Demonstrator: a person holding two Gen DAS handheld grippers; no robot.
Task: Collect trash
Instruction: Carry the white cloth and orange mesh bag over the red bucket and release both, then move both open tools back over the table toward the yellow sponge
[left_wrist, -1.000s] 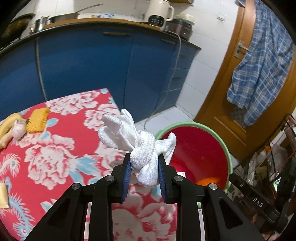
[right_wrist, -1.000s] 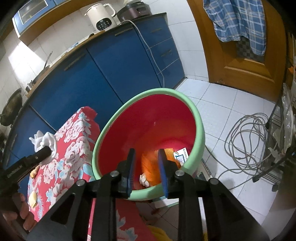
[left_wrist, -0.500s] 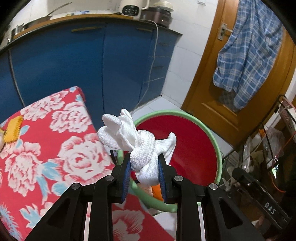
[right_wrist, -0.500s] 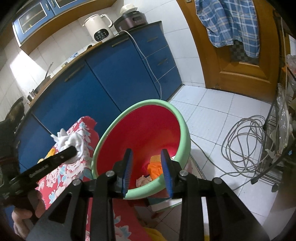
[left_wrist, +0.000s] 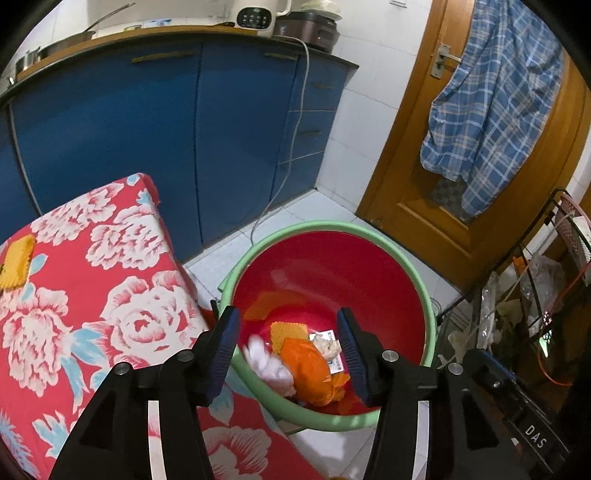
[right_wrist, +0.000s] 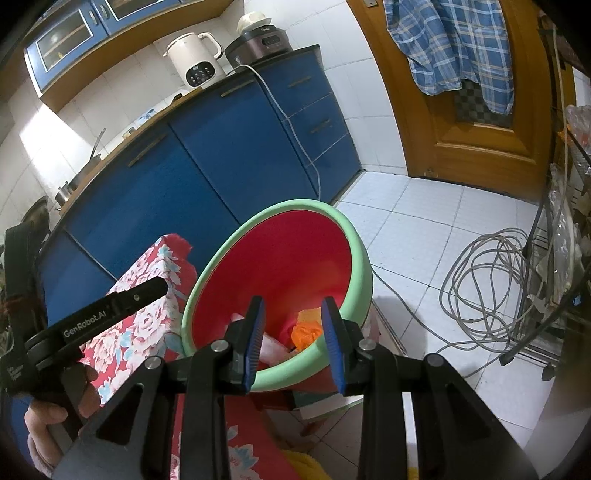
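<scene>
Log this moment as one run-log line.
left claw: just opened, empty | knotted white cloth: dropping into green-rimmed red plastic bin | right claw: open, empty

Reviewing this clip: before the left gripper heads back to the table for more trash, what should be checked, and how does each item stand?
1. Left gripper jaws released: ok, they have just opened, nothing between them.
2. White cloth inside the red bin: ok, though blurred.
3. Right gripper empty: ok.
4. Trash left on the floral table: not ok, a yellow piece remains.
5. Bin upright: ok.
</scene>
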